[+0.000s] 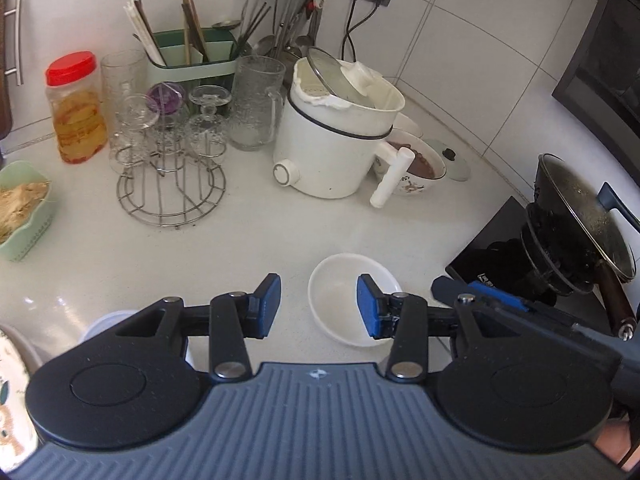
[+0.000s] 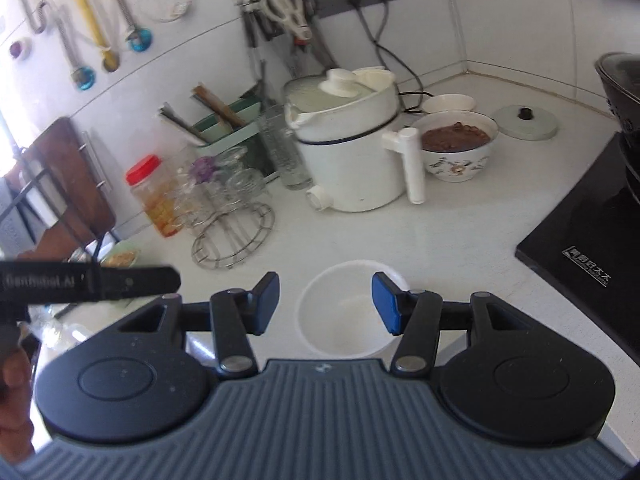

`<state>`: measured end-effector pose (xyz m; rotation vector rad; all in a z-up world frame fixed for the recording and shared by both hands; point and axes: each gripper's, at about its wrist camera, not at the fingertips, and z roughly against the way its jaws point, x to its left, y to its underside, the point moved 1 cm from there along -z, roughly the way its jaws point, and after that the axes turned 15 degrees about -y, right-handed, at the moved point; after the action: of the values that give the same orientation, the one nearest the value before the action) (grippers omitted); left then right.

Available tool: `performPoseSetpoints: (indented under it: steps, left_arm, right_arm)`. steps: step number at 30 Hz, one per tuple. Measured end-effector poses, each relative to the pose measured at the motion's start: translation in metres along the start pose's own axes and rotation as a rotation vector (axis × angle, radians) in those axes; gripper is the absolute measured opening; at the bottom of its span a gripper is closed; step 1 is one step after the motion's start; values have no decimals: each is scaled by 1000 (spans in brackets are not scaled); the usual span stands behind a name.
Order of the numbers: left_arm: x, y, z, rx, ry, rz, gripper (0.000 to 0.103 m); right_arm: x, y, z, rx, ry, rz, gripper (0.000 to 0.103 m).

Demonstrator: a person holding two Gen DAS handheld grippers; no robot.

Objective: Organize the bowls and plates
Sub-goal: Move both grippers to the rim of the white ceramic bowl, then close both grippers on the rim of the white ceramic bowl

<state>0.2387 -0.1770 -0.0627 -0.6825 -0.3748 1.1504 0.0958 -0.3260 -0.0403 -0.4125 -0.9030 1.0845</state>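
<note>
A small empty white bowl (image 1: pixel 344 300) sits on the white counter near its front edge; it also shows in the right wrist view (image 2: pixel 344 312). My left gripper (image 1: pixel 318 306) is open above the counter, with its right finger over the bowl's right side. My right gripper (image 2: pixel 326 304) is open, also just above the bowl, with its right finger over the bowl's right rim. A patterned bowl of brown food (image 2: pixel 456 146) stands behind the cooker. A patterned plate edge (image 1: pixel 12 396) shows at the far left.
A white electric cooker (image 1: pixel 340 136) with its handle pointing forward stands at centre back. A wire rack of glasses (image 1: pixel 172 148), a red-lidded jar (image 1: pixel 76 108), a utensil holder (image 1: pixel 188 56), a green basket (image 1: pixel 24 212), a pot lid (image 2: pixel 524 120) and a black stove (image 2: pixel 588 260) with a wok (image 1: pixel 580 220) surround the work area.
</note>
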Motion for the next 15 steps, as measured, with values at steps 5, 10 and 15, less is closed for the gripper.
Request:
performPoseSetpoints:
  steps: [5,10,15]
  left_arm:
    - [-7,-6,-27,9,-60,-44,48]
    - [-13,0,-58,48,-66,-40,48]
    - [-28,13,-102,164,-38,-32,48]
  right_arm:
    - [-19,-7,-10,-11,19,15,54]
    - [-39,-2,-32,24,31,15,54]
    - [-59,7,-53,77,47,-6,54]
